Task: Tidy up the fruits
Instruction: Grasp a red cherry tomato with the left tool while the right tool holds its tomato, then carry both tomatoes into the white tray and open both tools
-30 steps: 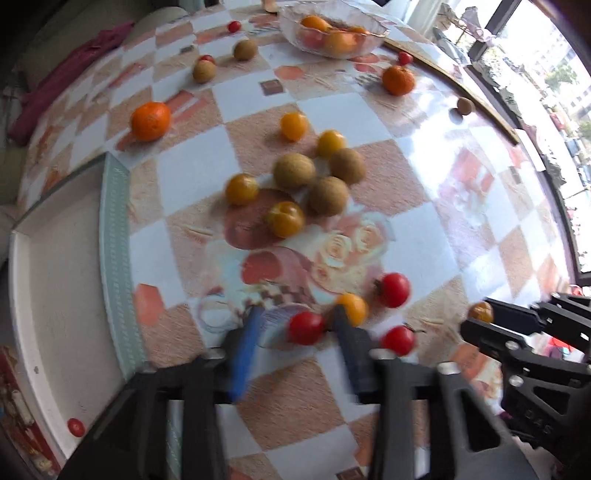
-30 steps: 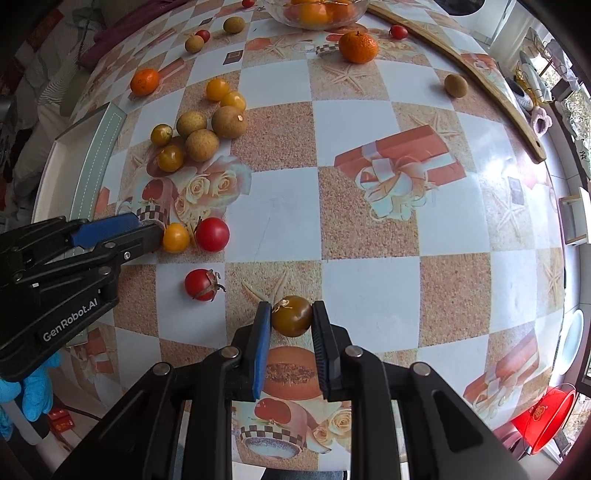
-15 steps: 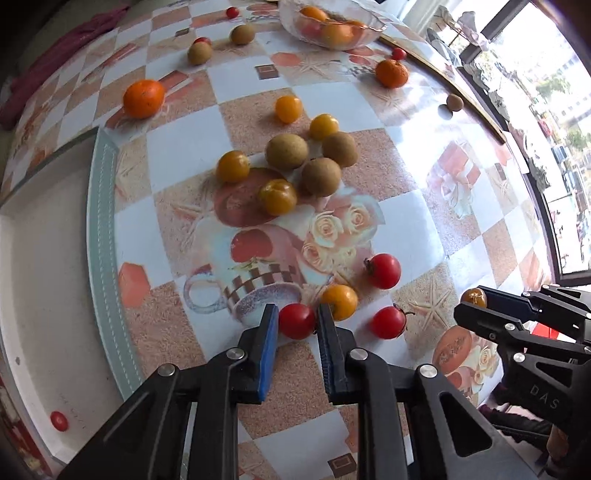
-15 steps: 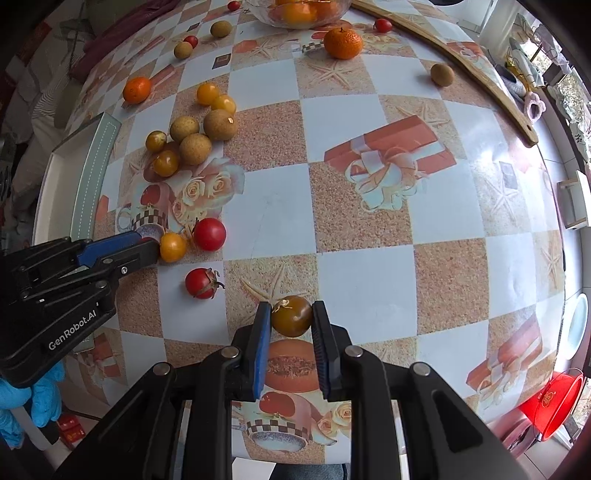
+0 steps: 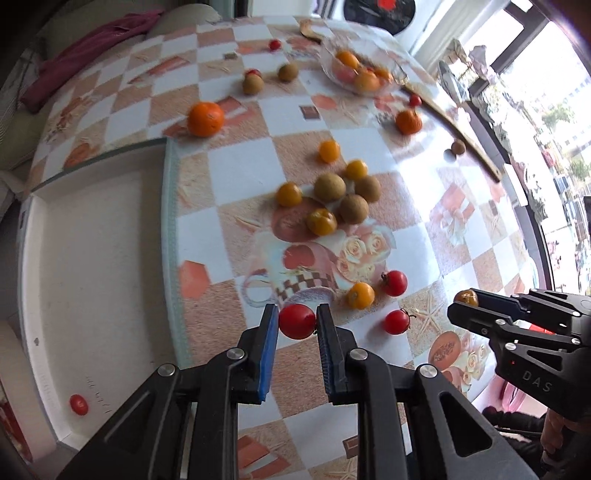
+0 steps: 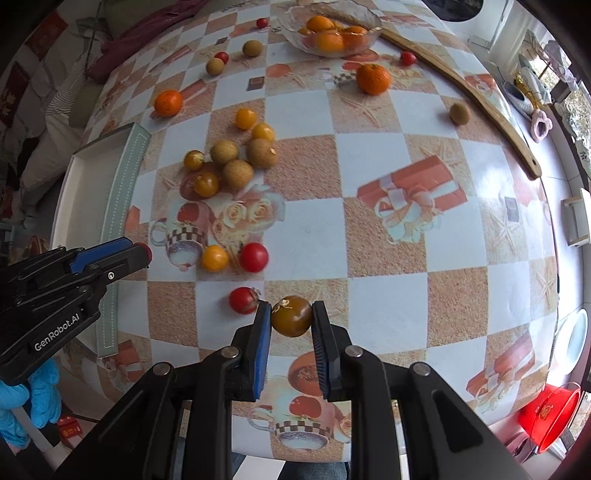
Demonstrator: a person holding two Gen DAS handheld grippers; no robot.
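Observation:
My left gripper (image 5: 297, 321) is shut on a red cherry tomato (image 5: 297, 321) and holds it above the table near the white tray (image 5: 92, 258). My right gripper (image 6: 291, 315) is shut on a brownish-yellow tomato (image 6: 291, 315) and holds it above the table's near edge. In the right wrist view the left gripper (image 6: 142, 254) shows at the left with the red tomato at its tips. Loose red tomatoes (image 6: 253, 257) (image 6: 242, 300), a yellow one (image 6: 214, 258), brown round fruits (image 6: 238, 173) and small yellow fruits (image 6: 245, 118) lie on the table.
One red tomato (image 5: 78, 404) lies in the tray. A glass bowl (image 6: 328, 31) of oranges stands at the far side. Two oranges (image 6: 168, 103) (image 6: 373, 78) and a wooden strip (image 6: 480, 107) are on the checked tablecloth. A red bin (image 6: 548, 415) stands on the floor.
My left gripper closed on the red tomato, lifted it and swung left toward the tray. My right gripper kept its tomato and shifted slightly left.

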